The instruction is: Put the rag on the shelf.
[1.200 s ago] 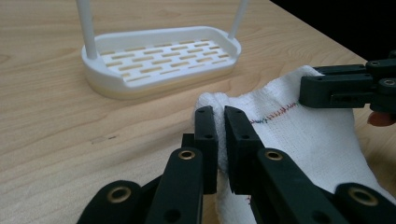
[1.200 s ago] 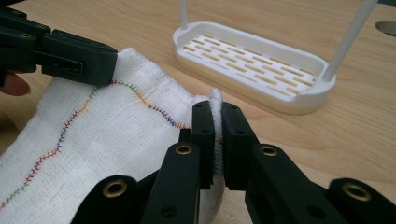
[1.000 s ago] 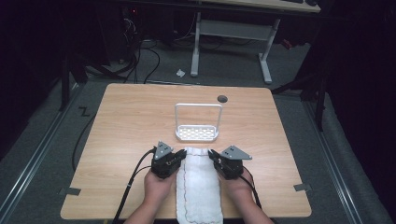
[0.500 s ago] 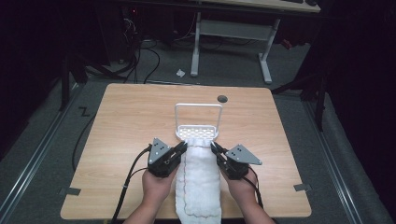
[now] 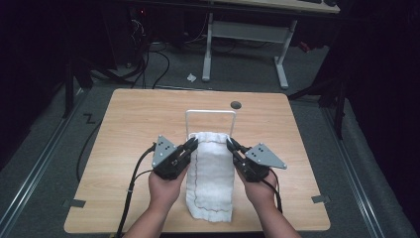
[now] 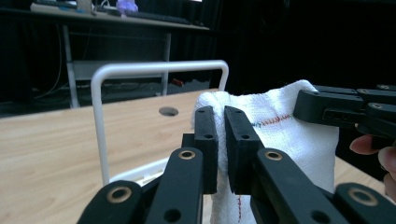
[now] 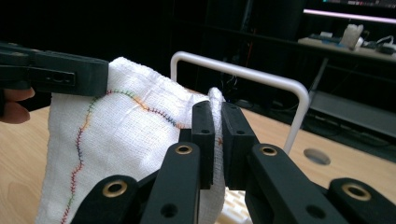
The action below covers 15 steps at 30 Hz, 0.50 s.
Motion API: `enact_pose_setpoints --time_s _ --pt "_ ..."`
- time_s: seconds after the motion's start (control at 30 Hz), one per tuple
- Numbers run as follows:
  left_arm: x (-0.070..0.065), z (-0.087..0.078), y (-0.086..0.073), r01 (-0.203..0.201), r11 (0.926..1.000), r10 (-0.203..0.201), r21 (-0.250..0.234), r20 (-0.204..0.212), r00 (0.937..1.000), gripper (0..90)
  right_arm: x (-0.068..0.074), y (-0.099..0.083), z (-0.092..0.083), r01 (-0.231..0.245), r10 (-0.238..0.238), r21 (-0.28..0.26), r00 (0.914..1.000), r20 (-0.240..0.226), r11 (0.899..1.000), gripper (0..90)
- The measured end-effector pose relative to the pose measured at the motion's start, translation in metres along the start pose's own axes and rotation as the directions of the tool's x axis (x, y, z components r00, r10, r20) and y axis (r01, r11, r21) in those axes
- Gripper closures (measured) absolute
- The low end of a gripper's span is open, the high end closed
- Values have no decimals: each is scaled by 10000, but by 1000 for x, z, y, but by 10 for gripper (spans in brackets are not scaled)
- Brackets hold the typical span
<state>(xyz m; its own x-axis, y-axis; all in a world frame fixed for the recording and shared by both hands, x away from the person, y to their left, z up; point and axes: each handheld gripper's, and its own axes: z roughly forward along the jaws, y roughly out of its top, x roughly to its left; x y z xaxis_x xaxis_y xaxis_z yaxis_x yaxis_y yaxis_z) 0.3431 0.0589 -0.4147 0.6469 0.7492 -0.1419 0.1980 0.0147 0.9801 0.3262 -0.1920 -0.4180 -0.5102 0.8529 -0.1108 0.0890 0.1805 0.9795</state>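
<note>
**White cloth, held at two corners**

While you grip it, the white cloth (image 5: 210, 173) hangs over the counter (image 5: 124, 129), its lower end lying at the near edge. Your left hand-held gripper (image 5: 192, 144) is clamped on the upper left corner, your right hand-held gripper (image 5: 232, 145) on the upper right. Just behind stands a white wire rack (image 5: 210, 115).

Two black hand-held grippers (image 5: 192, 144) (image 5: 231, 144) with brass-ringed screws, grey three-cornered top plates, trailing black cables.
</note>
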Motion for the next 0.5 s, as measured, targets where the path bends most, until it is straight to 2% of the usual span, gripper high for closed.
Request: enact_pose_setpoints --time_s 0.17,0.23,0.5 --pt "-1 -2 15 -235 9992 236 -310 29 9997 849 -2 17 -2 180 -177 -360 9998 90 9992 855" --pt "-2 -3 26 -345 9980 348 -529 54 9994 849 -4 24 -3 142 -138 -463 9999 73 9988 855" --pt "-1 -3 51 -595 9934 600 -983 22 9982 850 -8 47 -5 130 -124 -912 9999 72 9957 856"
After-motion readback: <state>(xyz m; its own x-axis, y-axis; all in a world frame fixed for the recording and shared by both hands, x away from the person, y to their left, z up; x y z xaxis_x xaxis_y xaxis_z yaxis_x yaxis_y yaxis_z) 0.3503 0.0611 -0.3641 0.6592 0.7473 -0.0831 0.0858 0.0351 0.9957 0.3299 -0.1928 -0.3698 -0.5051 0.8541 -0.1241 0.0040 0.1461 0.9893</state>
